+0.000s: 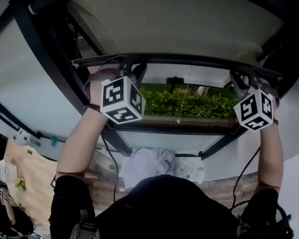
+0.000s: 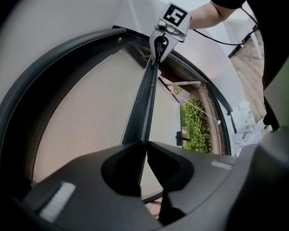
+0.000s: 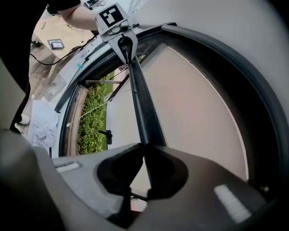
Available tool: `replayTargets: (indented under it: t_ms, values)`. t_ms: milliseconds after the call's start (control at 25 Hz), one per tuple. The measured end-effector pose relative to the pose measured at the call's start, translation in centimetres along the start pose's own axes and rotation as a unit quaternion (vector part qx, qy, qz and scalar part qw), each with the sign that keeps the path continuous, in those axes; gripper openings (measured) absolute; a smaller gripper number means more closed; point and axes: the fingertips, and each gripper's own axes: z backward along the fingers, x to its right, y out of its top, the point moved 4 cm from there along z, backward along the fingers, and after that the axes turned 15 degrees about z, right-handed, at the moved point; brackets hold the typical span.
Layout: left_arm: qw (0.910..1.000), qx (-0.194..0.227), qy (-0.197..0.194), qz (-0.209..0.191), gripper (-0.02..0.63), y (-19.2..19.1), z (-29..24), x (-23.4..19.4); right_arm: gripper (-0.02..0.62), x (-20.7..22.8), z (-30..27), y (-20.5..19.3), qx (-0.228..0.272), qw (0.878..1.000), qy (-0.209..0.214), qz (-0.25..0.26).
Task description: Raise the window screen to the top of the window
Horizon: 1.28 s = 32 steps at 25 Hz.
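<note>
Two tongs (left (image 2: 144,144), right (image 3: 143,146)) on screen (image 1: 174,24)

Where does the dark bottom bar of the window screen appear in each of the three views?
Head view: the bottom bar runs side to side across the upper middle.
Left gripper view: the bottom bar rises from bottom centre toward the top.
Right gripper view: the bottom bar rises from bottom centre toward the upper left.
Shared landmark: the green hedge outside the window, seen in all three.
</note>
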Motion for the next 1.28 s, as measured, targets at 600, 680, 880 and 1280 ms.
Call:
replayTargets:
  t_ms: [600, 680, 880, 1280]
  values:
    - [0.9995, 0.012, 0.031, -0.002, 0.035, 2.9, 1.9, -5.3, 0.018, 6.1, 1.6, 0.5, 0.002, 0.999, -0.042, 0.016]
    - [0.9995, 0.007, 0.031, -0.005, 0.035, 3.4, 2.1, -6.0, 0.017, 6.9, 1.9, 0.4, 0.002, 0.999, -0.041, 0.016]
    - [0.9997, 0.011, 0.021, -0.003, 0.035, 3.9, 2.5, -6.6, 0.018, 7.5, 2.2, 0.5, 0.009, 0.999, -0.031, 0.014]
    - [0.9994, 0.022, 0.026, -0.001, 0.035, 4.7, 3.2, -8.0, 0.017, 9.2, 2.9, 0.6, 0.017, 0.999, -0.038, 0.012]
